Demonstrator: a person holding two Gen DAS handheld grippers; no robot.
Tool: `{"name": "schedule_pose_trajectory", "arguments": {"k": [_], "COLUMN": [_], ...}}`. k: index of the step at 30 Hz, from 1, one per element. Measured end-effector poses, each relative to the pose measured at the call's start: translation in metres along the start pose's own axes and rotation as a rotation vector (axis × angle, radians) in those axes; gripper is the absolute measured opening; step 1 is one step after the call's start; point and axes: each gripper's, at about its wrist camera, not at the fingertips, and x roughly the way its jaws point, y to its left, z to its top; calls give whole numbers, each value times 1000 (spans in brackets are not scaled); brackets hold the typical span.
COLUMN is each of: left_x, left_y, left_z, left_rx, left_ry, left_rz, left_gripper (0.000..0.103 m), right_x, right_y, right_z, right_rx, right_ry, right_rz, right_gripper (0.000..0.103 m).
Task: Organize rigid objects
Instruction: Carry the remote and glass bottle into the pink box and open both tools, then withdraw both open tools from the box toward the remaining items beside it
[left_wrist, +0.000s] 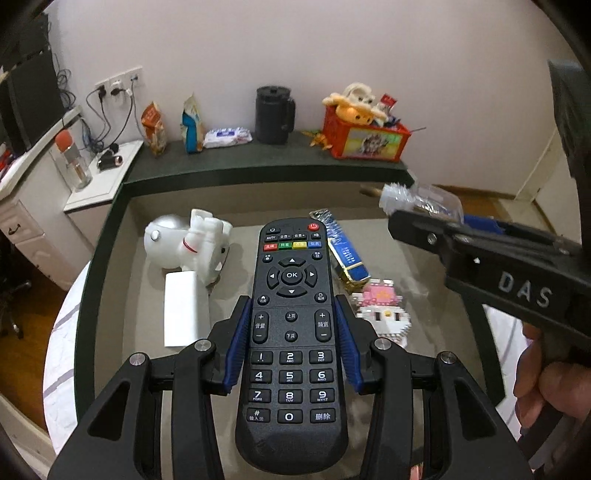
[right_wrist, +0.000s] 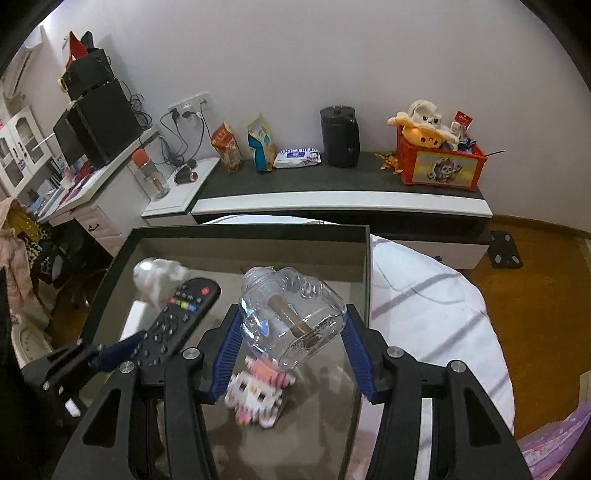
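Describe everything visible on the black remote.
The black plastic TV remote control is long and matte, with a red power button, four coloured keys, an OK ring and a number pad. It is gripped on its long sides by the left claw, blue ribbed pads pressing it, above the tray, keypad toward the camera, top end pointing away.

Plain pale wall (right_wrist: 369, 55) at the back, with a wall socket (right_wrist: 188, 107) full of plugs and dangling cables. A long low cabinet (right_wrist: 332, 206) with a dark top runs along it, and a white desk (right_wrist: 122, 177) sits off to the left. Wooden floor (right_wrist: 535, 295) on the right, plus a white bed sheet (right_wrist: 436, 306).
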Motion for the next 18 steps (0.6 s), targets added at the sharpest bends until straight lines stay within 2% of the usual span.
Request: {"name": "schedule_pose_trajectory", "arguments": {"k": [2,3,4,6,8,10,13,15,18], "left_x": [6,7,8,8,2,-3,-13,-18,-31], "left_y": [-1,-1,-1,-1,0,1,6,11,17], "left_z": [0,-1,-1,-4,-4,-6,-8,-11,-17], "left_rx": [0,0,0,-2,-6,-3,-7,-17,-28], "left_ry": [16,18,20,16,1,-3,-22,-23,-34], "left_rz": [14,23,28,43,39,62,80,89,95], "left_gripper": [47,54,68,85,90,100,101,102,102], "right_x": [8,12,16,22,26,29,27,27,23], "right_y": [0,0,0,1,2,4,6,12,17], "right_z": [2,3,3,3,2,2,4,4,2], "right_rx": [-5,-7,-8,-15,-19,-25,-15,-29,-28], "right_ry": [16,22,29,43,47,52,43,44,41], "right_rz": [-5,-8,-10,-11,-18,-32,-16,-4,-29], "right_gripper": [54,54,54,54,55,55,67,81,83]}}
